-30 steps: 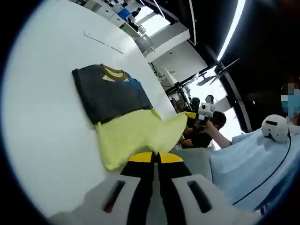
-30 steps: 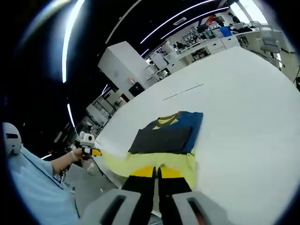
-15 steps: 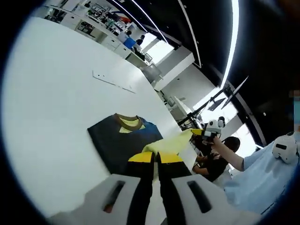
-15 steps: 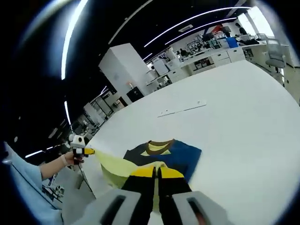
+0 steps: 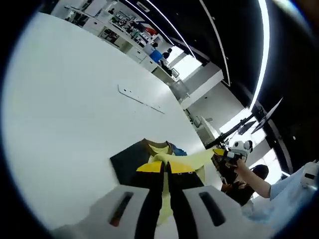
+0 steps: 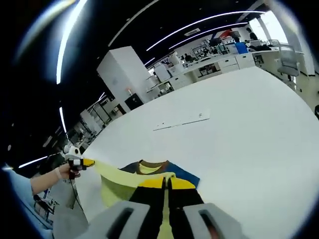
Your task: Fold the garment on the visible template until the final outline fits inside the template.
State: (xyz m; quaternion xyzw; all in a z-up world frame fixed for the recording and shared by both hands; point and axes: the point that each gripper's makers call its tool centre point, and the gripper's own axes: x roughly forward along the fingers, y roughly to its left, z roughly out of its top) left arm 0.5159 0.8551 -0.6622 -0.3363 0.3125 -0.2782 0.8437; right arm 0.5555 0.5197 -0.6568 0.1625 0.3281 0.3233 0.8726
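over the last second the yellow hem [image 5: 192,158], pinched in both closed tools, left tool [image 5: 166,167] and right tool [image 6: 166,183], travels up over the dark garment [image 5: 127,162] on the white desk [image 5: 65,99], advancing the fold.

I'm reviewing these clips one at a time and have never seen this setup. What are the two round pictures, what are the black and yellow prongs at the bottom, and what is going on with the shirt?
There is no robot here: a person holds a two-jaw gripper in each hand, and a fisheye camera rides on each one, looking along its jaws. The prongs are those jaws. In the left gripper view, the left gripper is shut on the yellow hem of the garment, a dark grey, blue and yellow shirt on the white table. In the right gripper view, the right gripper pinches the same hem, with the shirt's collar just beyond. Each view also catches the other gripper at its side, holding the far end of the raised yellow edge. Together they carry the hem up over the shirt towards the collar. A thin white strip lies farther off on the table.
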